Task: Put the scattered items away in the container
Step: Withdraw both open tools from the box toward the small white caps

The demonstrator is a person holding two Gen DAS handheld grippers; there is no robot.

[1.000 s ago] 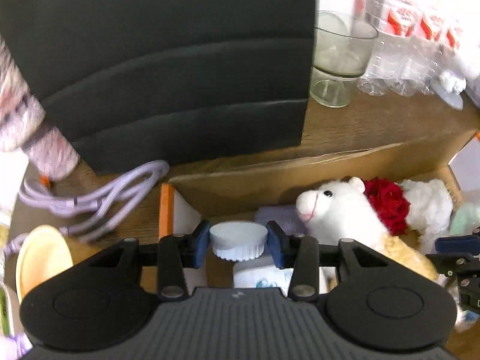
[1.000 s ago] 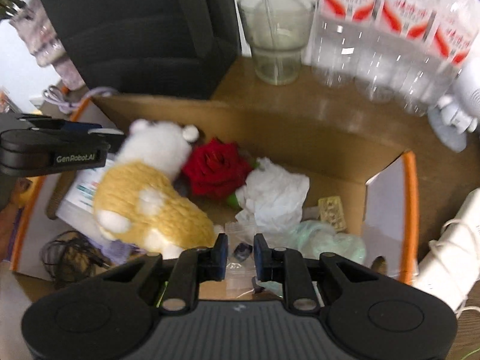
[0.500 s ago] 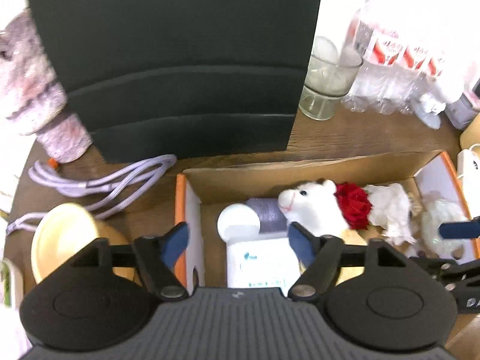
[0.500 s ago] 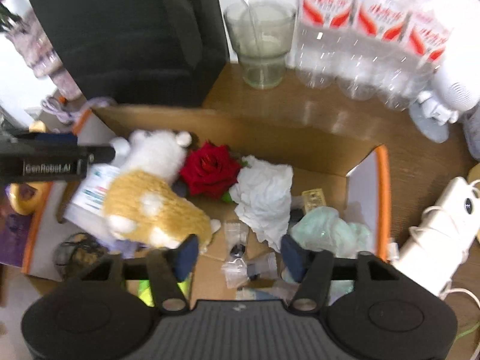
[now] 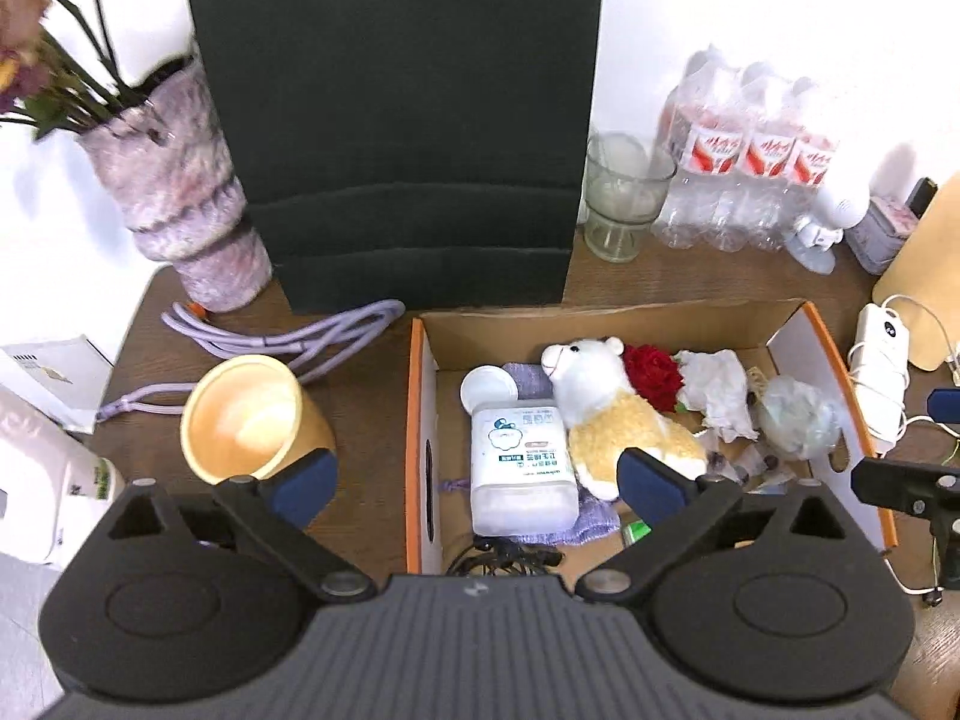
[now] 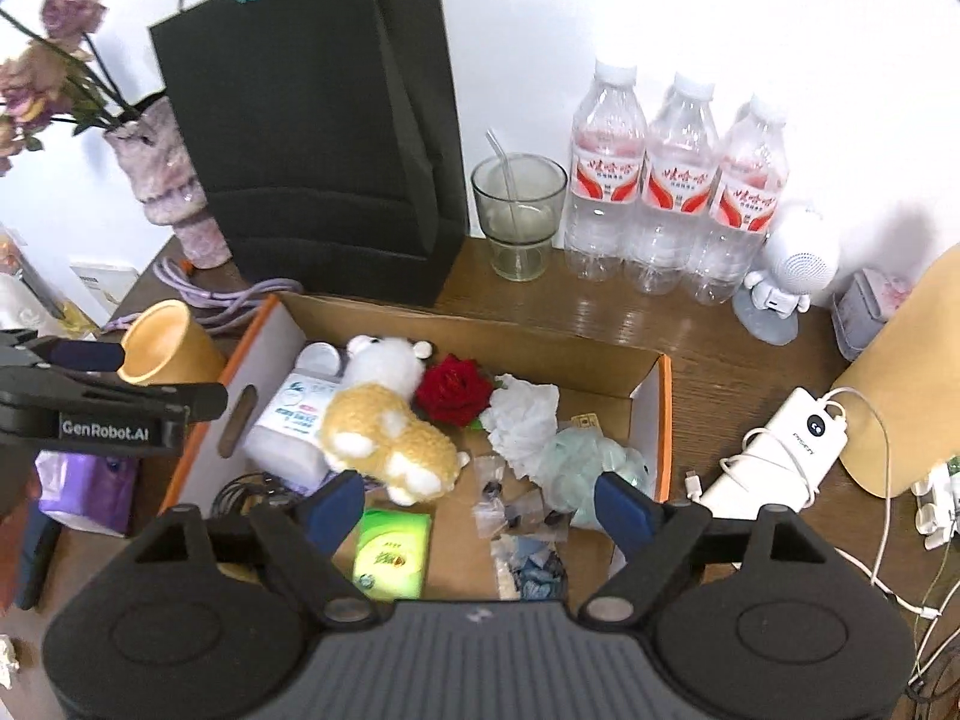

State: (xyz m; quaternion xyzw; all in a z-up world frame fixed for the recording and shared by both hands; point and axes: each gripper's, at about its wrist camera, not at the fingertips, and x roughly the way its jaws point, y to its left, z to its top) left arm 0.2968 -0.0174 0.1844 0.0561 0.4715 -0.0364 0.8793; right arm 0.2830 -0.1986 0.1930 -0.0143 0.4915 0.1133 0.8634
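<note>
both grippers hang spread wide and hold nothing above the cardboard box (image 5: 798, 315). the yellow cup (image 5: 249, 426) stands outside it, at ten o'clock from the left gripper (image 5: 474, 477), the nearer one.

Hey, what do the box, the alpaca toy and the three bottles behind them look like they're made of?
Box: corrugated cardboard by the look, matte brown inside, white and orange outside.
Alpaca toy: plush fabric, with white and tan fuzzy pile.
Bottles: probably clear thin plastic, see-through and glossy, with ribbed walls, white caps and red labels.
</note>
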